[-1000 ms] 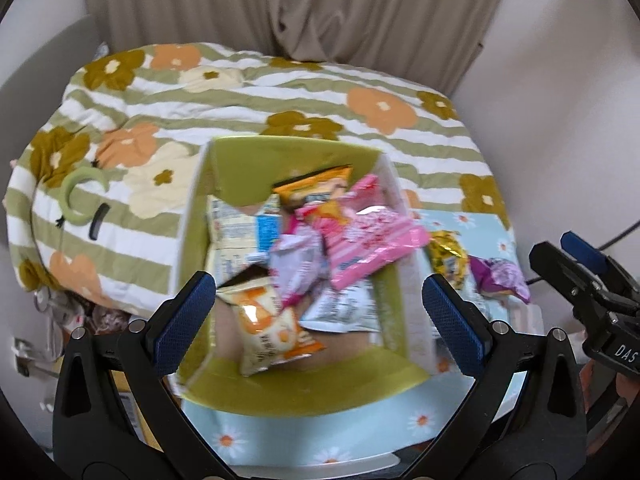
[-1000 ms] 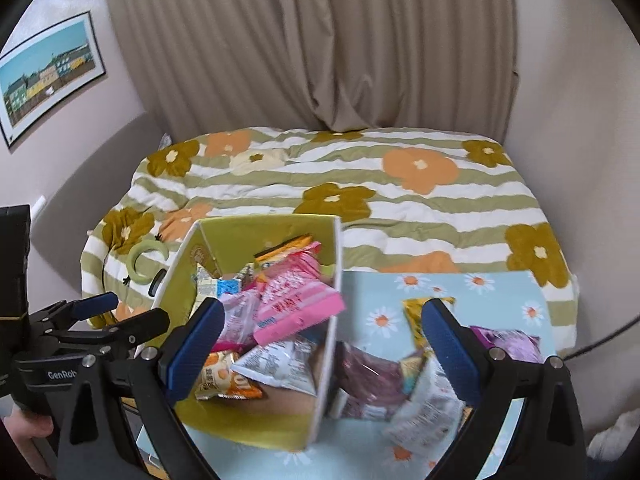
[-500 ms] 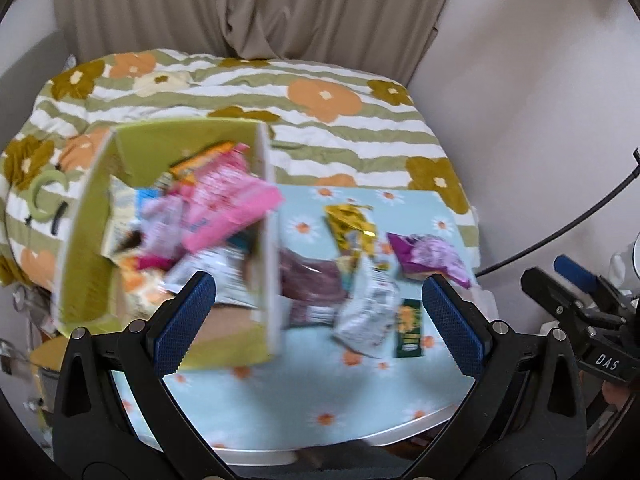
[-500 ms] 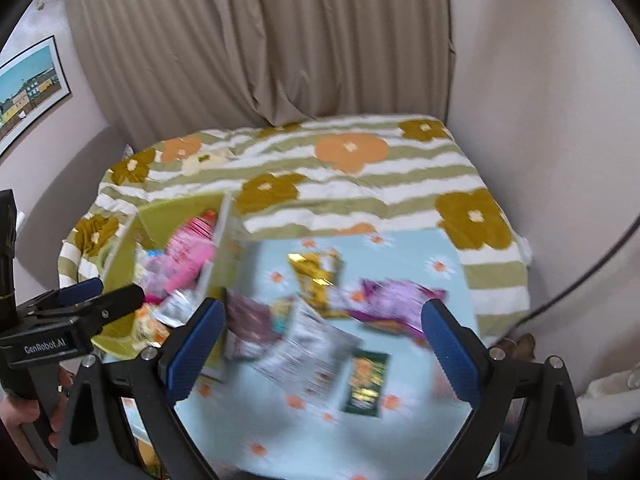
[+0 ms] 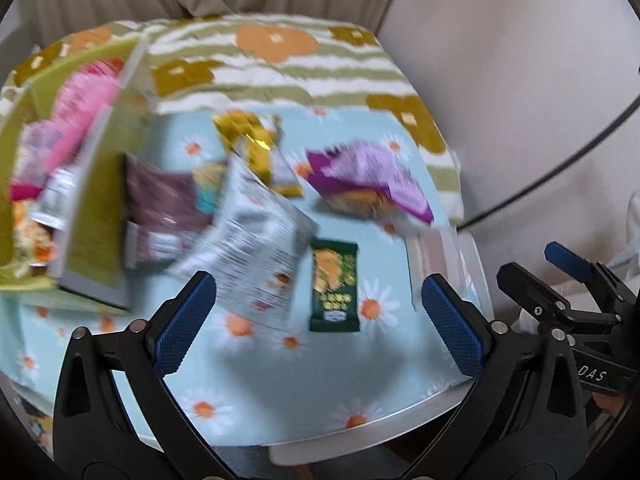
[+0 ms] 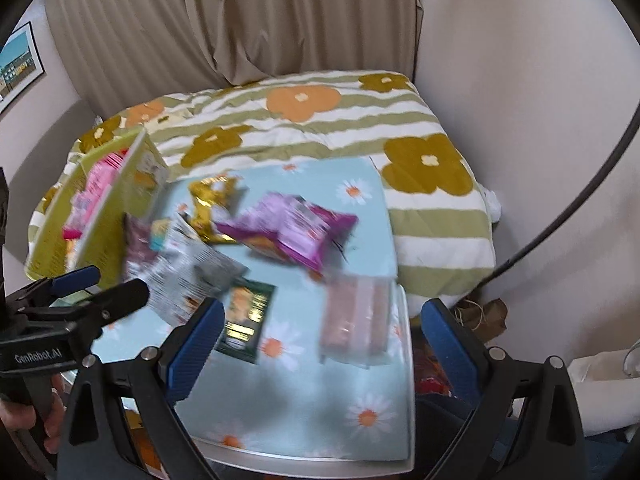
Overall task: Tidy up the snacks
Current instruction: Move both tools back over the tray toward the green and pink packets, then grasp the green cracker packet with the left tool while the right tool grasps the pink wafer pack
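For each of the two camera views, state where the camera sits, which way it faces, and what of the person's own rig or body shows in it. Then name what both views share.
Left wrist: sits on the left gripper, jaws closing on nothing, angled down at the table; the right gripper shows at the right edge.
Right wrist: sits on the right gripper, angled down at the table; the left gripper and a hand show at the left.
Shared: green packet, purple bag, green box.

location type: home, bedroom. indicators: a bed (image 6: 360,128) with a green-and-white striped floral duvet lies ahead of the tongs; pleated beige curtains (image 6: 224,20) hang behind the bed; a framed picture (image 6: 18,66) is mounted on the wall at far left. a small surface (image 5: 304,392) under a daisy-print cloth stands directly below the tongs, against the bed, carrying loose snack packets (image 5: 256,240).
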Demonstrator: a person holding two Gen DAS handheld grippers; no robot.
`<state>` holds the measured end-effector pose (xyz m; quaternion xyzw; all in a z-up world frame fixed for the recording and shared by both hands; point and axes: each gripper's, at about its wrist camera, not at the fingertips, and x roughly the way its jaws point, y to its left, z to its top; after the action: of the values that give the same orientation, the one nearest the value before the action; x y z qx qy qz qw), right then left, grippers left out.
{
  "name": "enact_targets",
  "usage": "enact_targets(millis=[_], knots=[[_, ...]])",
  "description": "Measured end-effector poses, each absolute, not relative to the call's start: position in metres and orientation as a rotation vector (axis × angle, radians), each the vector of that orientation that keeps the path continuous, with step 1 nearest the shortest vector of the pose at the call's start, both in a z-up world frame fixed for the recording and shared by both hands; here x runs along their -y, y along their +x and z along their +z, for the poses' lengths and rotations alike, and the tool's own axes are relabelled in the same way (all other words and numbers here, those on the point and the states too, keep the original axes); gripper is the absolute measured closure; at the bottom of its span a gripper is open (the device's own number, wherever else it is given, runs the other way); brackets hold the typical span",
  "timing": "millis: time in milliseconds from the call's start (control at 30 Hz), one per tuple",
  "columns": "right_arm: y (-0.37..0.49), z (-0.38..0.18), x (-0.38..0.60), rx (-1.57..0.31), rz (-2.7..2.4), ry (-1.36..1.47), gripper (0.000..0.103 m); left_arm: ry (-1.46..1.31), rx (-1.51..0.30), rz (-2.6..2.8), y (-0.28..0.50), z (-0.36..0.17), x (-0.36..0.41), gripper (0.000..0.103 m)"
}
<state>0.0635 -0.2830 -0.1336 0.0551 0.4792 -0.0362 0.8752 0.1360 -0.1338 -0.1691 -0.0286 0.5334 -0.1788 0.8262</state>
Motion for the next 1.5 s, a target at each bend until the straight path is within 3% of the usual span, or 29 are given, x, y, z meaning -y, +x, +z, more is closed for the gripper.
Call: enact_targets(millis=[300,467,567,867,1000,1200,1500], knots=[[0.057,-0.183,0.308,-0.979,-0.082,0.171,0.006,0.030,-1.204,-0.437,0.138,-0.248,0.178,0.027],[0.060,-0.199,0.311,-0.981,-0.087,0.169,0.008,0.115,-1.174,-0.434,0.133,-0.269,0.198,0.028],[0.063,-0.208,0.312,-0.988,-0.089,0.172,0.011,0.154,-1.172,-0.428,0.132,-0.281,0.208,0.036],[0.075,-0.225,0.307,-1.016,-0.092,0.143,0.013,0.231,-1.143,-0.413,0.140,-0.290,0.223,0.038],[0.082,-0.230,0.303,-1.013,-0.093,0.103,0.017,0.246,-1.136,-0.432,0.141,-0.286,0.223,0.060],[0.091,-0.236,0.295,-1.031,-0.091,0.063,0.024,0.261,-1.148,-0.443,0.139,-0.281,0.218,0.062],[0.104,-0.253,0.284,-1.100,-0.195,-0.029,0.024,0.223,-1.191,-0.431,0.141,-0.279,0.201,0.063]])
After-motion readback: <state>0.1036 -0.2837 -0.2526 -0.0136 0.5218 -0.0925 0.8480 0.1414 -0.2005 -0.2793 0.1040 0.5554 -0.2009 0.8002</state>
